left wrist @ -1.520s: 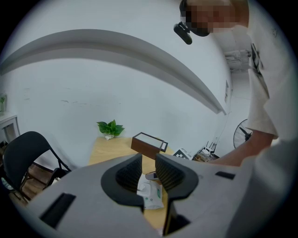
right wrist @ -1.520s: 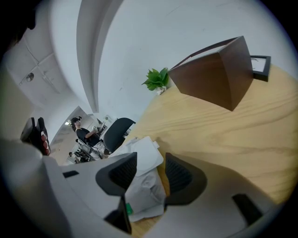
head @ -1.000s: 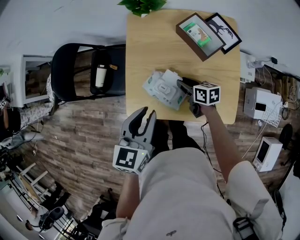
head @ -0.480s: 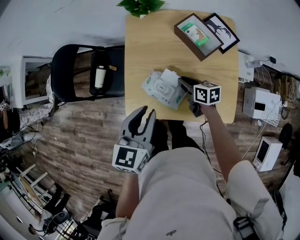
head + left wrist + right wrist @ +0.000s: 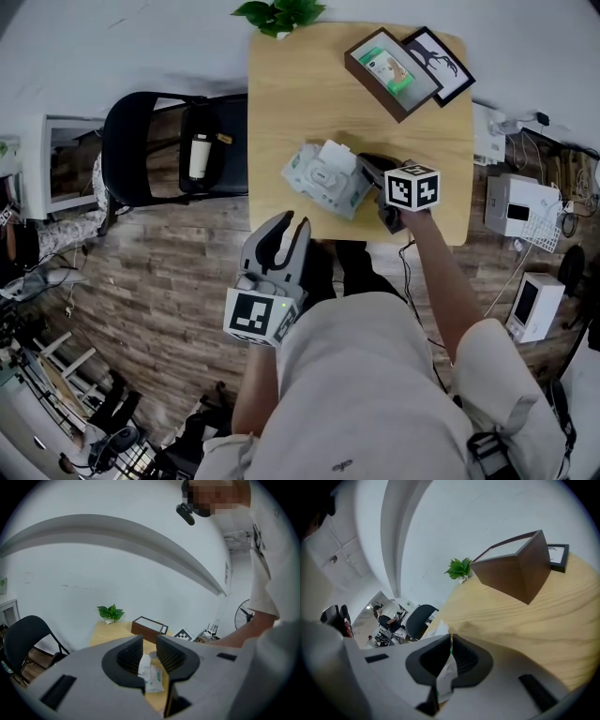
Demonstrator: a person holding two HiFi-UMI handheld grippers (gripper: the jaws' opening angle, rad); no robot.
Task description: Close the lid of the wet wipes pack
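The wet wipes pack [image 5: 323, 180], pale green and white, lies near the front edge of the wooden table [image 5: 291, 94]. A white flap [image 5: 336, 153] stands up from its top. My right gripper [image 5: 361, 169] reaches in from the right and is shut on the pack's right end. In the right gripper view a thin strip of the pack [image 5: 446, 677] sits pinched between the jaws of the right gripper [image 5: 451, 637]. My left gripper [image 5: 286, 228] hangs over the floor just in front of the table, open and empty. The pack [image 5: 153, 679] shows beyond the left gripper [image 5: 149, 641].
At the table's far right stand a brown box [image 5: 389, 70] and a black picture frame [image 5: 439, 61]; a small plant [image 5: 278, 14] sits at the far edge. A black chair [image 5: 173, 141] holding a bottle [image 5: 200, 153] stands left of the table. White devices [image 5: 520, 206] lie on the floor at right.
The right gripper's fingers have drawn together on the pack's right end. The left gripper has stayed where it was.
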